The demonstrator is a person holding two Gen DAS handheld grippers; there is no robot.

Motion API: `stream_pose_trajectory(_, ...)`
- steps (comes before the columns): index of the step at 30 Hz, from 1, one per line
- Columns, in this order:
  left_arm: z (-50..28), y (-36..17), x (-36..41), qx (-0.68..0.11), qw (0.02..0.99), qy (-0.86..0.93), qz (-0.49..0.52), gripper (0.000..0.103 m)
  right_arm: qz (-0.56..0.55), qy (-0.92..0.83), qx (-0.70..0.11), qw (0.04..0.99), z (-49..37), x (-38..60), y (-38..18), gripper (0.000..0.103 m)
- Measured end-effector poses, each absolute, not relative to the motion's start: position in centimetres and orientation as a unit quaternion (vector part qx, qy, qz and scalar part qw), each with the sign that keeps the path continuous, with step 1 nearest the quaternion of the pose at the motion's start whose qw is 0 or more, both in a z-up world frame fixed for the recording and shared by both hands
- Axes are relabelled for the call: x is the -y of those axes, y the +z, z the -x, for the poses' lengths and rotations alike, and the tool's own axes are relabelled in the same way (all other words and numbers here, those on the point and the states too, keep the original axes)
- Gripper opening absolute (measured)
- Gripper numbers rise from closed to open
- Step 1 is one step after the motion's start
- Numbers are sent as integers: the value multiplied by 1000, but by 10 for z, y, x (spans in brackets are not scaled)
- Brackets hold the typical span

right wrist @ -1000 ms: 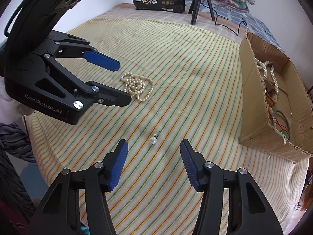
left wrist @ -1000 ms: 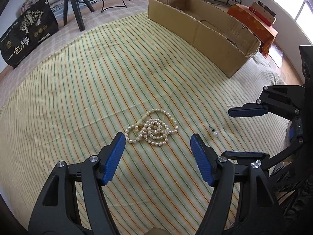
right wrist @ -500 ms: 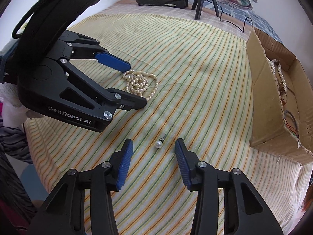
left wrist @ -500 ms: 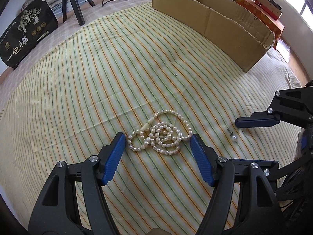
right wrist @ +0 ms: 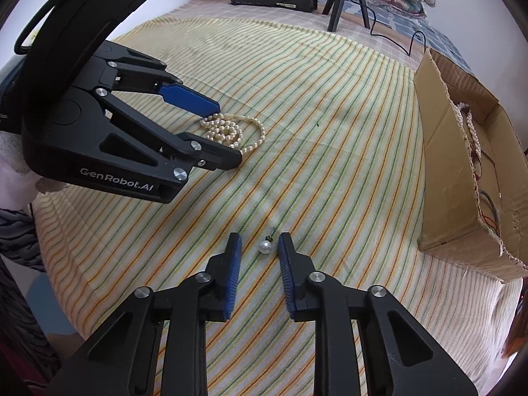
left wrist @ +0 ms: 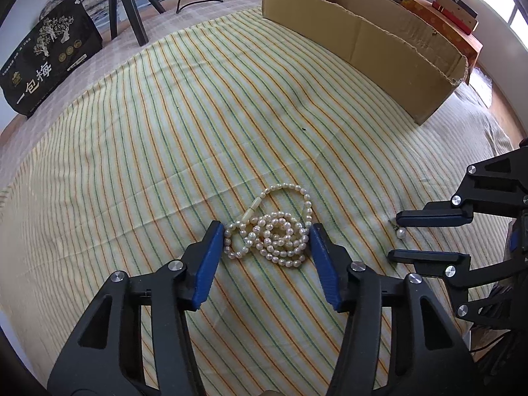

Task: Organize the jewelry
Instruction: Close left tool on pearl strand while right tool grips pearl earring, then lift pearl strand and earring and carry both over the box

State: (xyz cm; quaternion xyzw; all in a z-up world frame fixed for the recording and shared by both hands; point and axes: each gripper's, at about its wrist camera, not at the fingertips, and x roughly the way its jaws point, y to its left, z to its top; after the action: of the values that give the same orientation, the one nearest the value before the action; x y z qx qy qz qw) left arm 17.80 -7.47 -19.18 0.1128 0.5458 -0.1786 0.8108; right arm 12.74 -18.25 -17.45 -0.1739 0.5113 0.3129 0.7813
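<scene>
A coiled pearl necklace lies on the striped cloth. My left gripper is open, its blue pads on either side of the coil, low over the cloth. It also shows in the right wrist view, as does the necklace. A single pearl earring lies between the fingers of my right gripper, which is open but narrowed around it. The earring and right gripper also show in the left wrist view.
A long cardboard box stands at the far right of the bed; in the right wrist view the box holds pearl strands and other jewelry. A black bag and a tripod stand at the far edge.
Both grippers moved forward and down. The left one now straddles the necklace; the right one has narrowed around the earring.
</scene>
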Motion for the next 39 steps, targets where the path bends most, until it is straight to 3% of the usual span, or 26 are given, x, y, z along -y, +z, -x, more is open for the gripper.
stream_pose_trajectory(3,-176,-191,74,-544,812,-178,-113,40,181,311,-510,781,-127,181,-175,11)
stream_pose_trajectory(5,-175,-189,73,-543,814,-178,-109,26,180,310,-512,781,-127,181,-175,8)
stream_pose_trajectory(10,-171,-187,70,-541,816,-179,-100,20,175,308,-510,784,-127,182,-173,7)
stream_pose_trajectory(13,-169,-183,66,-540,818,-176,-92,10,171,306,-507,787,-127,183,-170,7)
stream_pose_trajectory(39,-165,-106,42,-480,859,-178,-13,10,101,295,-457,833,-135,217,-112,7)
